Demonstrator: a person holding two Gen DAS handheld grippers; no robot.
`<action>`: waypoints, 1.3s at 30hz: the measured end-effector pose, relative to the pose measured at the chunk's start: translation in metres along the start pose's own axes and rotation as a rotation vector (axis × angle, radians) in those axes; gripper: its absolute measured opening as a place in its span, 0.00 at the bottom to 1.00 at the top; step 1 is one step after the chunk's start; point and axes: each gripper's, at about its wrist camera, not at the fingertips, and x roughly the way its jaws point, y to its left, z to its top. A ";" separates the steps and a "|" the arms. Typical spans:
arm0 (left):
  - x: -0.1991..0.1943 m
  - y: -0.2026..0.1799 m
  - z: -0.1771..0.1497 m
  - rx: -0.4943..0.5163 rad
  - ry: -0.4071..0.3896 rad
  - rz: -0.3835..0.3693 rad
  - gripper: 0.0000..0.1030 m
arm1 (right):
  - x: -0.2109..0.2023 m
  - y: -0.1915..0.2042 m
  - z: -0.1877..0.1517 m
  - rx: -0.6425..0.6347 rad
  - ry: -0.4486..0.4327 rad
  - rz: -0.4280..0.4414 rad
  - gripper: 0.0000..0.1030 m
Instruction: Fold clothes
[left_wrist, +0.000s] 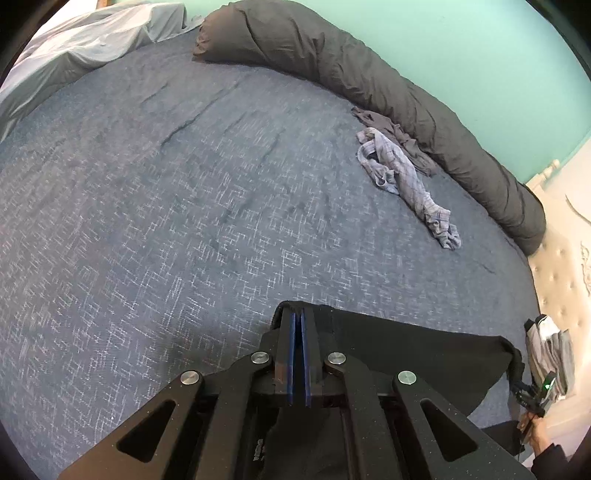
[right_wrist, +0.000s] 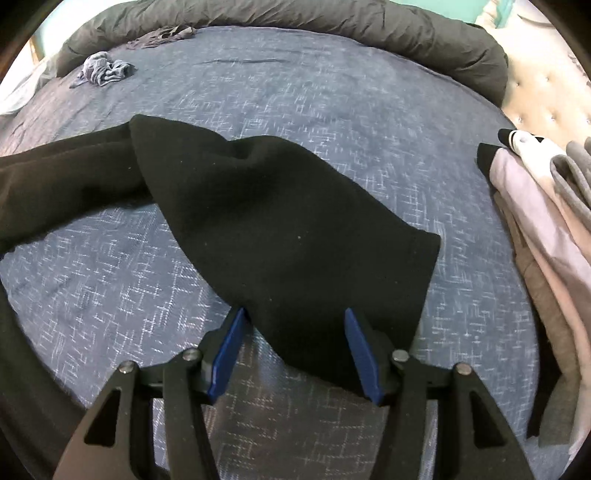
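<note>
A black garment (right_wrist: 280, 221) lies spread on the blue patterned bedspread (right_wrist: 332, 110). One part stretches away to the left, and a hemmed end points toward the camera. My right gripper (right_wrist: 294, 312) is open, its blue pads (right_wrist: 225, 354) standing either side of the garment's near edge, with cloth between them. In the left wrist view the black garment (left_wrist: 424, 350) runs rightward from my left gripper (left_wrist: 299, 314). That gripper is shut, and the fabric's edge is pinched at its tips. The right gripper (left_wrist: 535, 395), held by a hand, shows at the far right.
A crumpled plaid garment (left_wrist: 406, 177) and a dark grey one (left_wrist: 388, 129) lie beside a rolled dark duvet (left_wrist: 369, 74) along the far side. Folded clothes (right_wrist: 546, 221) are stacked near the tufted headboard (right_wrist: 546, 99). Pale blue bedding (left_wrist: 74, 44) sits at the far left.
</note>
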 end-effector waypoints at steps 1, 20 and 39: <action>0.002 0.000 -0.001 0.002 0.004 0.004 0.03 | 0.001 0.001 0.000 -0.008 0.000 -0.004 0.43; 0.023 0.005 0.000 0.005 0.025 0.050 0.03 | -0.036 -0.068 0.102 0.138 -0.151 -0.026 0.06; 0.060 0.016 -0.006 0.005 0.063 0.101 0.04 | -0.015 -0.119 0.100 0.393 -0.186 -0.007 0.50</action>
